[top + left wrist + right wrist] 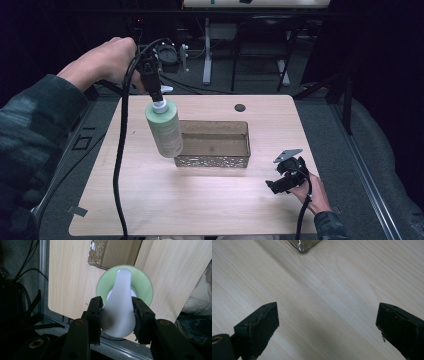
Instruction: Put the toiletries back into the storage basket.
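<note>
Bench (200, 200) brightly lit from above; surrounding room near black. Soft shadow beneath mesh basket (212, 161). Broad pale glare patch on bench in right gripper view. White pump head (119, 307) slightly overexposed, soft at close range. Tongs blurred in foreground of both gripper views. Overall mild graininess.

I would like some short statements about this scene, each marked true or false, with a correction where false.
1. The left claw holds the green bottle by its white pump top. True.
2. The bottle lies inside the metal basket. False: it hangs in the air, by the basket's left end.
3. The right claw is open above bare table. True.
4. The right claw grips the basket. False: it holds nothing.
5. The basket holds several bottles. False: it looks empty.
</note>
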Motion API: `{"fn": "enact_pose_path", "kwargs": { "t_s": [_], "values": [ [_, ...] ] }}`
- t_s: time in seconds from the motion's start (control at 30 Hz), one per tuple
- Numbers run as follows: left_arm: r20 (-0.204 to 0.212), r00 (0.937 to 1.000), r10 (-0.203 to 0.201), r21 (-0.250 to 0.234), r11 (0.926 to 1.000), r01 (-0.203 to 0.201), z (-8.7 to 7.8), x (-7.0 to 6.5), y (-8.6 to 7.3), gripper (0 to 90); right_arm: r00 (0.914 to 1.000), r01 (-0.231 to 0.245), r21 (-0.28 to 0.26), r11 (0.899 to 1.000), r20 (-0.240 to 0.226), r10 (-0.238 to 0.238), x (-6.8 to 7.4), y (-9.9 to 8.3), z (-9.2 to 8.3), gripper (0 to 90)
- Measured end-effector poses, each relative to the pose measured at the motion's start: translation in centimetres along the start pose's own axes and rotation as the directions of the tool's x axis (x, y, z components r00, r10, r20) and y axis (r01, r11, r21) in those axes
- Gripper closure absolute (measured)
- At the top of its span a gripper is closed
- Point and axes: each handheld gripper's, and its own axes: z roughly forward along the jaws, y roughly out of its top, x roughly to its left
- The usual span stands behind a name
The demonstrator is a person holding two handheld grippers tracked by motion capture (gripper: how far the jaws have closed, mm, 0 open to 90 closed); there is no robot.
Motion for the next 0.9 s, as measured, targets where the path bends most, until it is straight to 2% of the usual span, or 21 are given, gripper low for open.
{"fn": "enact_pose_path", "kwargs": {
  "t_s": [0.9],
  "values": [
    [-0.023, 0.9993, -0.029, 0.012, 0.9995, 0.029, 1.0, 1.5, 2.4, 63.2, 0.9999, 0.010, 0.005, 1.000, 0.006, -0.010, 0.0, 0.0, 0.1, 4.2]
  ]
}}
